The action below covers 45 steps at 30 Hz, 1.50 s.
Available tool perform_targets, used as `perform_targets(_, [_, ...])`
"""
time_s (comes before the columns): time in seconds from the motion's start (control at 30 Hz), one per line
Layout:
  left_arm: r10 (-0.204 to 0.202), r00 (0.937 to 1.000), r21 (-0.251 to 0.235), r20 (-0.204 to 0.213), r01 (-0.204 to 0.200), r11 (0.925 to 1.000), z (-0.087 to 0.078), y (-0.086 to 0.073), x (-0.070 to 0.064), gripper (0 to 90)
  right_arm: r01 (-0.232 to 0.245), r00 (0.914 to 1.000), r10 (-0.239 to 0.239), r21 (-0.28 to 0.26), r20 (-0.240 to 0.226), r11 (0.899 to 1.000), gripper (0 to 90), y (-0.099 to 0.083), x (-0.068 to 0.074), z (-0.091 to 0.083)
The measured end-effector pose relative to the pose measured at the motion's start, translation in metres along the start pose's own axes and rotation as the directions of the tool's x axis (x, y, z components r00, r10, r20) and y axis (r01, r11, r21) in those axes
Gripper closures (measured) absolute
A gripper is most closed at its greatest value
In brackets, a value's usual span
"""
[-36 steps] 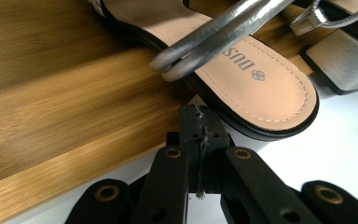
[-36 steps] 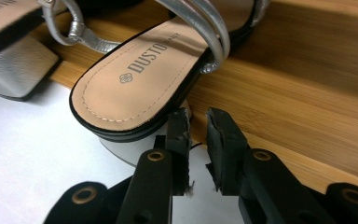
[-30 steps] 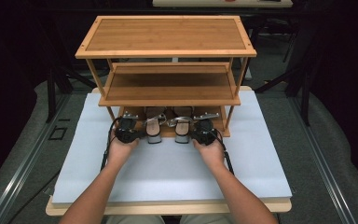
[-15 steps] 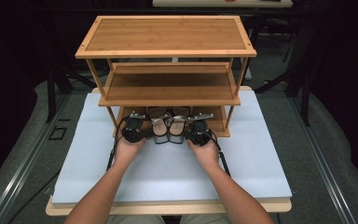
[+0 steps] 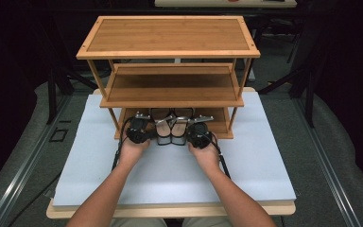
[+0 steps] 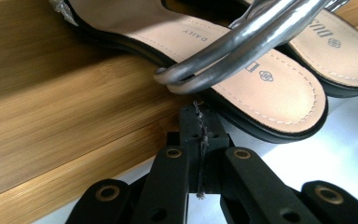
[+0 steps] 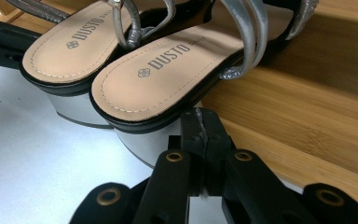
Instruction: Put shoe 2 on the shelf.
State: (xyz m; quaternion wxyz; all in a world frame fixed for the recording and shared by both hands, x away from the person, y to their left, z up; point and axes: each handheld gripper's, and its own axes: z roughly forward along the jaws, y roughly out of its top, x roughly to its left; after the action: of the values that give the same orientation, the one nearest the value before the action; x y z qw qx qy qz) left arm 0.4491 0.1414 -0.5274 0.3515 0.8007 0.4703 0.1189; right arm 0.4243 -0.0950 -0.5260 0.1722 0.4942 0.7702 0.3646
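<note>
Pair of sandals (image 5: 170, 126) on the rack's (image 5: 224, 125) bottom shelf, heels overhanging its near edge, between my left gripper (image 6: 200, 135) and right gripper (image 7: 203, 128), both with jaws closed and empty; I judge them light, stiff-soled with limp straps, best taken by the block heels.

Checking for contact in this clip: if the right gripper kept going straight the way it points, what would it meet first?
Most likely the silver heel of the nearer sandal, just ahead of the right gripper; its jaws are shut. The bottom shelf lies beside it; the remaining gap is unclear.
</note>
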Motion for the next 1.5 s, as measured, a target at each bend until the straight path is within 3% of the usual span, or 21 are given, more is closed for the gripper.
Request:
perform_targets(0.3, [-0.011, 0.9998, 0.010, 0.014, 0.011, 0.9999, 0.002, -0.003, 0.005, 90.0, 0.001, 0.9997, -0.001, 0.010, 0.025, 1.000, 87.6, -0.001, -0.001, 0.000])
perform_targets(0.5, [-0.018, 0.9996, 0.007, 0.023, 0.018, 0.9998, 0.002, -0.003, 0.006, 90.0, -0.009, 0.9999, 0.009, 0.004, -0.009, 1.000, 82.3, -0.003, -0.007, 0.000])
perform_targets(0.6, [-0.021, 0.9994, 0.013, 0.029, 0.021, 0.9997, 0.002, -0.003, 0.007, 89.8, -0.009, 0.9999, 0.009, 0.005, 0.014, 1.000, 80.2, -0.003, -0.007, 0.000])
perform_targets(0.73, [-0.016, 0.9993, 0.006, 0.035, 0.015, 0.9999, 0.000, -0.004, 0.007, 89.5, -0.010, 0.9998, 0.010, 0.010, -0.017, 1.000, 78.2, -0.003, -0.010, -0.002])
perform_targets(0.77, [-0.013, 0.9993, 0.003, 0.036, 0.013, 0.9999, -0.002, -0.004, 0.007, 89.5, -0.011, 0.9999, 0.011, 0.006, -0.003, 1.000, 77.9, -0.004, -0.010, -0.003])
perform_targets(0.8, [-0.011, 0.9993, 0.003, 0.036, 0.011, 0.9999, -0.003, -0.004, 0.007, 89.5, -0.004, 0.9998, 0.004, 0.009, 0.021, 1.000, 77.3, -0.004, -0.010, -0.005])
perform_targets(0.9, [-0.005, 0.9992, -0.006, 0.041, 0.006, 1.0000, -0.010, -0.007, 0.007, 89.4, 0.011, 0.9998, -0.011, 0.013, -0.014, 1.000, 75.8, -0.007, -0.014, -0.011])
perform_targets(1.0, [-0.009, 0.9989, -0.015, 0.045, 0.010, 0.9998, -0.018, -0.010, 0.010, 89.4, 0.006, 1.0000, -0.006, 0.024, 0.003, 1.000, 73.7, -0.010, -0.018, -0.019])
perform_targets(1.1, [-0.017, 0.9988, -0.023, 0.046, 0.018, 0.9996, -0.027, -0.015, 0.015, 88.7, 0.016, 0.9991, -0.015, 0.040, -0.039, 0.999, 71.1, -0.013, -0.024, -0.026])
perform_targets(1.13, [-0.021, 0.9986, -0.028, 0.049, 0.022, 0.9994, -0.030, -0.017, 0.017, 88.8, 0.023, 0.9990, -0.021, 0.038, -0.039, 0.999, 70.4, -0.014, -0.025, -0.029])
perform_targets(1.2, [-0.024, 0.9984, -0.034, 0.051, 0.026, 0.9991, -0.033, -0.018, 0.018, 88.3, 0.021, 0.9998, -0.021, 0.041, 0.004, 0.999, 69.1, -0.018, -0.025, -0.036])
perform_targets(1.27, [-0.021, 0.9988, -0.043, 0.044, 0.023, 0.9988, -0.043, -0.024, 0.023, 87.7, 0.025, 0.9992, -0.024, 0.041, -0.033, 0.999, 67.0, -0.021, -0.029, -0.041])
perform_targets(1.33, [-0.017, 0.9989, -0.047, 0.042, 0.019, 0.9987, -0.050, -0.028, 0.025, 86.8, 0.029, 0.9996, -0.028, 0.046, -0.007, 0.999, 65.0, -0.025, -0.031, -0.048])
perform_targets(1.5, [-0.035, 0.9987, -0.066, 0.038, 0.038, 0.9971, -0.067, -0.039, 0.033, 81.2, 0.031, 0.9994, -0.031, 0.050, -0.016, 0.998, 60.1, -0.033, -0.041, -0.062])
